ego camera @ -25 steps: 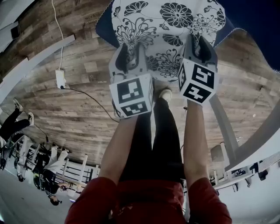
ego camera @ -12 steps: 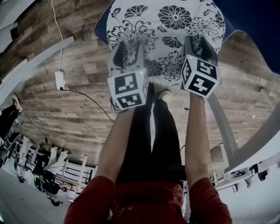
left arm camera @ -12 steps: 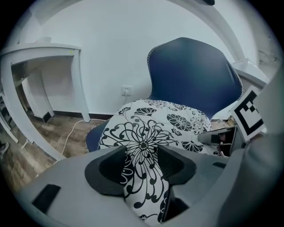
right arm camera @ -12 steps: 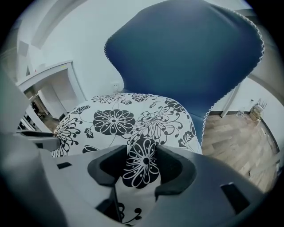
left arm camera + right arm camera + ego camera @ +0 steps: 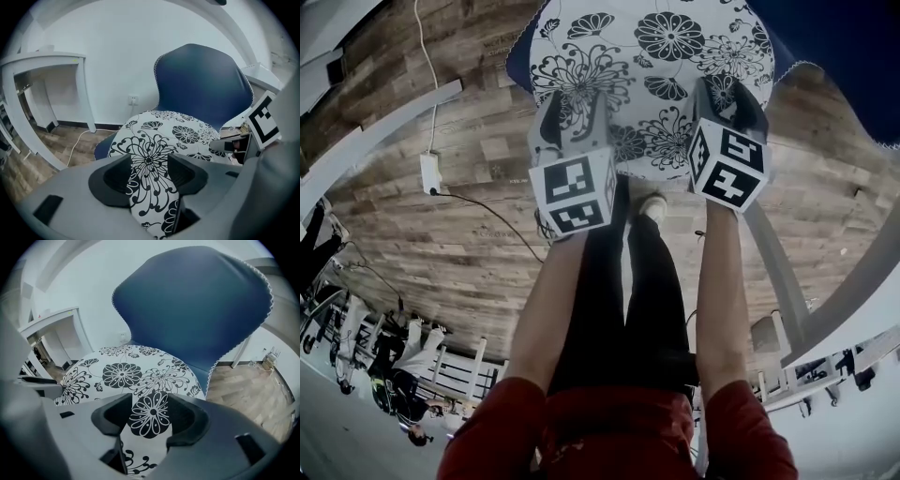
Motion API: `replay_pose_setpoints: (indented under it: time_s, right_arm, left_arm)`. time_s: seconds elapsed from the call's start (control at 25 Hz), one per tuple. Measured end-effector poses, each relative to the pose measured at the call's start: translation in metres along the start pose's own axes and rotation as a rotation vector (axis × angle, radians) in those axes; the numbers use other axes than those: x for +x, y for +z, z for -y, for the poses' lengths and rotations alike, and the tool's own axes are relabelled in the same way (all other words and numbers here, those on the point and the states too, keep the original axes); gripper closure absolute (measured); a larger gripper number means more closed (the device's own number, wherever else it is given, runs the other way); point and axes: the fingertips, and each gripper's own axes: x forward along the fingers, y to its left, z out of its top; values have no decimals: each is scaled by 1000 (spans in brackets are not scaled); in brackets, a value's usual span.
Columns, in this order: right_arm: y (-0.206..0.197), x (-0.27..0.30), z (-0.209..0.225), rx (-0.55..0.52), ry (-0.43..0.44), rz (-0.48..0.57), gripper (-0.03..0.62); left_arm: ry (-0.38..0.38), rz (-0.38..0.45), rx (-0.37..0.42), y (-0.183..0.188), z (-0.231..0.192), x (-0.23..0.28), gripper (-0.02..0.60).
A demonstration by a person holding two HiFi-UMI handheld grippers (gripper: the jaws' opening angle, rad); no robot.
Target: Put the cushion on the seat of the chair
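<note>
White fabric cushion (image 5: 656,56) — plump, round-edged — covered in bold black flowers.

My left forearm (image 5: 551,309) and right forearm (image 5: 719,291) reach forward and down, bare and roughly parallel, with red sleeves (image 5: 492,427) covering my upper arms. My left gripper (image 5: 572,117) has its jaws clamped on a fold at the near edge of the floral cushion (image 5: 656,56). My right gripper (image 5: 727,94) pinches the same edge further along. Both are held at about the same level.
</note>
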Motion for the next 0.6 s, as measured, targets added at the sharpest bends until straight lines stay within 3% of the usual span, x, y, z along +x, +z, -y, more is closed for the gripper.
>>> replay_pose_setpoints:
  time_s: [0.36,0.6]
  right_arm:
    - [36,-54,-7,-7,28,110,367]
    - [98,-135,-2,-5,44,268,368]
  left_arm:
    - [-2,93,-3,36,18,-45,347]
    - [-18,225,12,98,36,-110,348]
